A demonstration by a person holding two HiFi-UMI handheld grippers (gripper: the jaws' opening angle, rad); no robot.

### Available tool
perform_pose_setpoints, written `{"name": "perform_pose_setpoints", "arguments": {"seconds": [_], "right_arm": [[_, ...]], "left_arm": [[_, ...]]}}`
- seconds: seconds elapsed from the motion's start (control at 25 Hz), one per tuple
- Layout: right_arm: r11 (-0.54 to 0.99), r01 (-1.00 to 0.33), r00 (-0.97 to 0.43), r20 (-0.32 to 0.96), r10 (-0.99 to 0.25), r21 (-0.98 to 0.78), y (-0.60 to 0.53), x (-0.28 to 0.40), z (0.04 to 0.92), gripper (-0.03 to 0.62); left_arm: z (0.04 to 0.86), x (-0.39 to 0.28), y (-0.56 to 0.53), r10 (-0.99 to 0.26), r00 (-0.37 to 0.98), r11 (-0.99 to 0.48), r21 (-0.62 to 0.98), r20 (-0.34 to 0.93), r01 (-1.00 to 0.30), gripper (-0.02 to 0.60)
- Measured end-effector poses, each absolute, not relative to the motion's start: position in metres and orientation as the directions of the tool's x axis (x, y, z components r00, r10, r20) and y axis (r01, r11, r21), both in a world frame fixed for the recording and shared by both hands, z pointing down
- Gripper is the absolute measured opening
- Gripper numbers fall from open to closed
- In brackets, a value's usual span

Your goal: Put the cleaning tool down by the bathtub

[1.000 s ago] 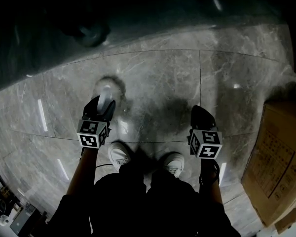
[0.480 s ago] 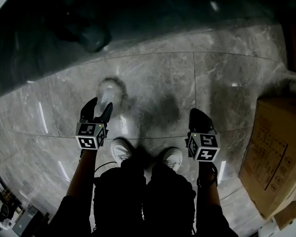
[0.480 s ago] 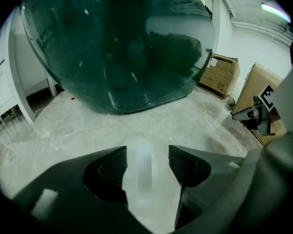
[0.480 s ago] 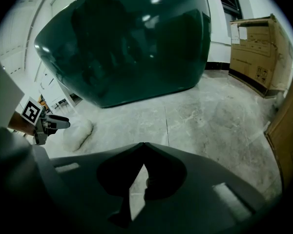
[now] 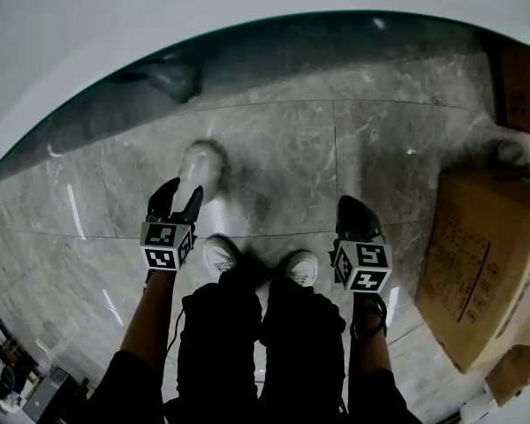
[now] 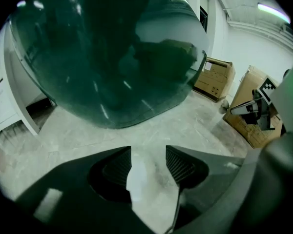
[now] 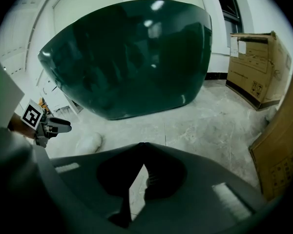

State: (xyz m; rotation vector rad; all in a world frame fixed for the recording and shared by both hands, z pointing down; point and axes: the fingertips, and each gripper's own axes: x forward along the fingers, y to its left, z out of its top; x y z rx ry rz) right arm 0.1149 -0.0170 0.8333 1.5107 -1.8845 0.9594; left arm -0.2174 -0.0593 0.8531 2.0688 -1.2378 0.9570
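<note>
The cleaning tool (image 5: 200, 161) lies on the floor (image 5: 283, 148), with the bathtub (image 5: 79, 117) far of it and the left gripper (image 5: 178, 191) directly near of it. The tool appears to sit clear of the tub wall. The right gripper (image 5: 354, 205) is to the right, and a cardboard box (image 5: 486, 254) stands further right.

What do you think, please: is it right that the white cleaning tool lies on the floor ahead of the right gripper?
Not quite: the cleaning tool lies on the floor ahead of the left gripper, not the right gripper, as the head view shows.
</note>
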Motion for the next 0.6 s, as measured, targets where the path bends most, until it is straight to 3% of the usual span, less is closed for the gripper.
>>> {"name": "perform_pose_setpoints", "arguments": {"seconds": [0.6], "right_arm": [[0.122, -0.973, -0.230, 0.766, -0.600, -0.197, 0.008, 0.111, 0.674, 0.021]], "left_arm": [[0.691, -0.198, -0.043, -0.531, 0.358, -0.455, 0.097, 0.768, -0.885, 0.119]]}}
